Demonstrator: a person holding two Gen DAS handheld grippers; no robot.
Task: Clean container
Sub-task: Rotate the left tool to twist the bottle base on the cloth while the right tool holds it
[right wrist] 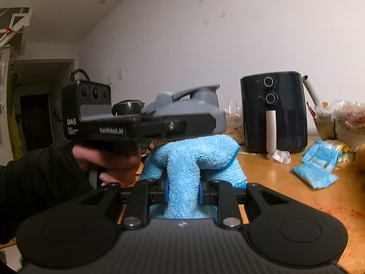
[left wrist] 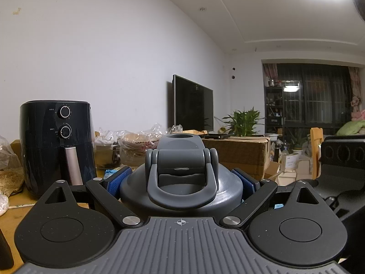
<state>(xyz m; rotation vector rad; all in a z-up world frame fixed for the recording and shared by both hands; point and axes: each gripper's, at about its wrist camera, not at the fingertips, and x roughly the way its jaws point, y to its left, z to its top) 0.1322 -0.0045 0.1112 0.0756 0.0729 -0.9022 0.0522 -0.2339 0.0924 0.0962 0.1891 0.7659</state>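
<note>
container (left wrist: 181, 182), grey with a loop-handled lid, pinched by left tool (left wrist: 181, 180); right tool (right wrist: 183, 193) pinching blue cloth (right wrist: 194, 159).

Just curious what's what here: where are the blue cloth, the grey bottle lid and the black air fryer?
blue cloth (right wrist: 182, 178): right wrist view, pinched fold.
grey bottle lid (left wrist: 181, 159): left wrist view, hinge cap.
black air fryer (right wrist: 273, 111): right wrist view, front.

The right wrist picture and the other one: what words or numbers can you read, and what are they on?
"DAS": side of the left gripper body.
"GenRobot.AI": same body, lower edge, slightly blurred.
Small lines under "DAS": too small to read.
Labels and numbers around the air fryer dials: too small to read.
Print on the blue packets: blurred, unreadable.
</note>
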